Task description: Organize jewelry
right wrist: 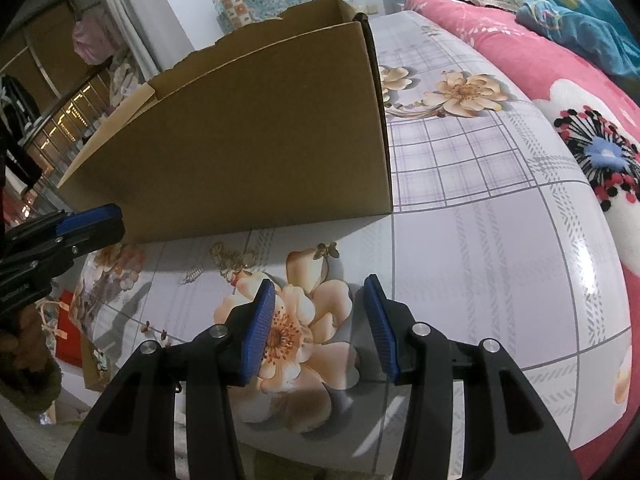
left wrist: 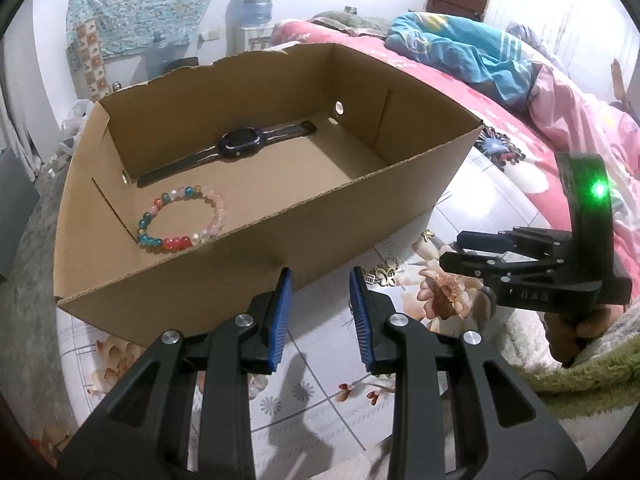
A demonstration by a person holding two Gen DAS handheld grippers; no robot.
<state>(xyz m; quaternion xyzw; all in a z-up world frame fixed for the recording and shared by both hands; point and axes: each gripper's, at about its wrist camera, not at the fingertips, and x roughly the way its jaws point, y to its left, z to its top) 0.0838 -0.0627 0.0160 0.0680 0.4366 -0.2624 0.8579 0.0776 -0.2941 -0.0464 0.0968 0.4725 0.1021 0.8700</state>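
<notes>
Gold chain (right wrist: 232, 258) just beyond open right gripper (right wrist: 320, 300), perhaps tangled

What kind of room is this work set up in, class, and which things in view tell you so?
Most likely a bedroom in a home. A bed with a pink floral blanket and rumpled blue bedding lies beside the table, and clothes hang by a wardrobe in the right wrist view.

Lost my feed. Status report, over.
Both tongs, left and right, open, empty. Watch, bead bracelet in box. Gold chain on table, unobstructed.
</notes>
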